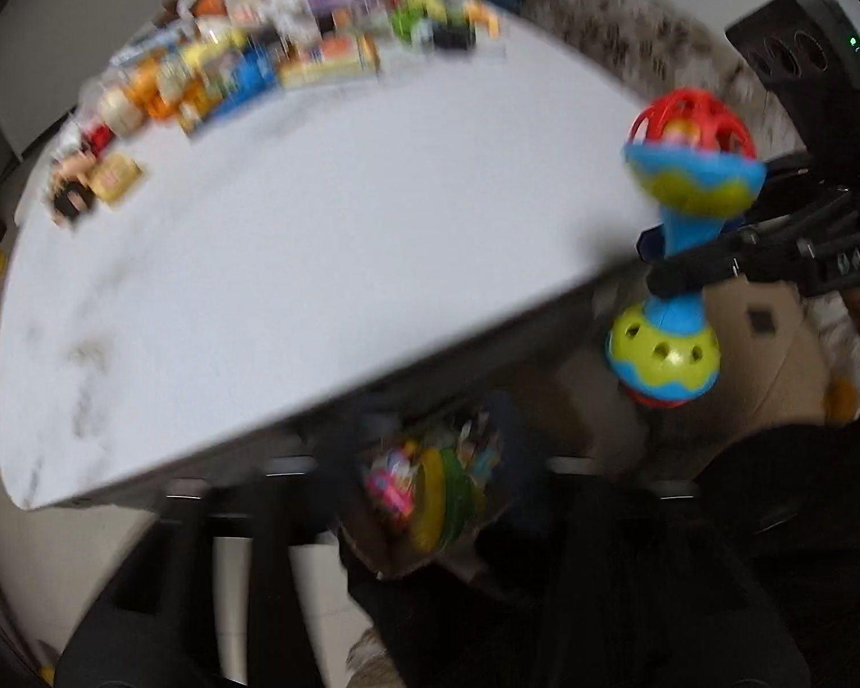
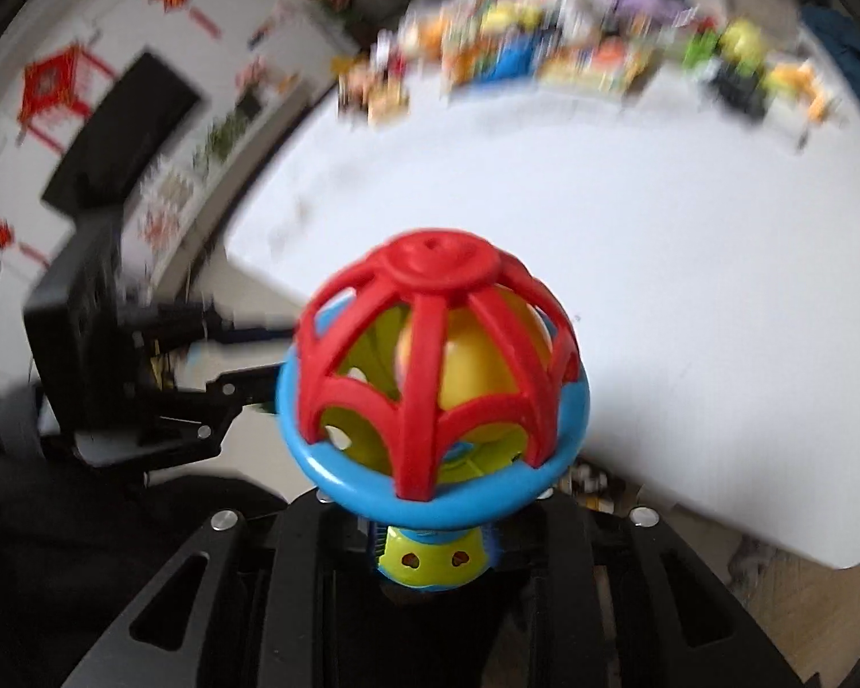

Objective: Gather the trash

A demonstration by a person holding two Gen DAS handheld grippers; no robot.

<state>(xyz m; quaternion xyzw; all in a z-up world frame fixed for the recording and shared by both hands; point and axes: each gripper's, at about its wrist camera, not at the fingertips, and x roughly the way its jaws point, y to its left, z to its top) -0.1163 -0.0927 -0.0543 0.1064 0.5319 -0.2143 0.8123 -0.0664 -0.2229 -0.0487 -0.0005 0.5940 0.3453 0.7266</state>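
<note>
One rattle toy [image 2: 433, 378] in R gripper [image 1: 682, 264], off table [image 1: 315, 229] edge.

— What's the right gripper [image 1: 668, 264] got?
— A rattle toy [image 1: 679, 252], clamped at its blue stem, red cage end up, past the white table [image 1: 327, 241] edge.
— Below it?
— A cardboard box [image 1: 774, 355]. Blurred colourful packets [image 1: 246, 57] crowd the table's far edge.

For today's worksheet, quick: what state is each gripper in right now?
Left gripper: in view, but too blurred to tell open or shut.
Right gripper: closed on the toy rattle, gripping its blue stem.
</note>
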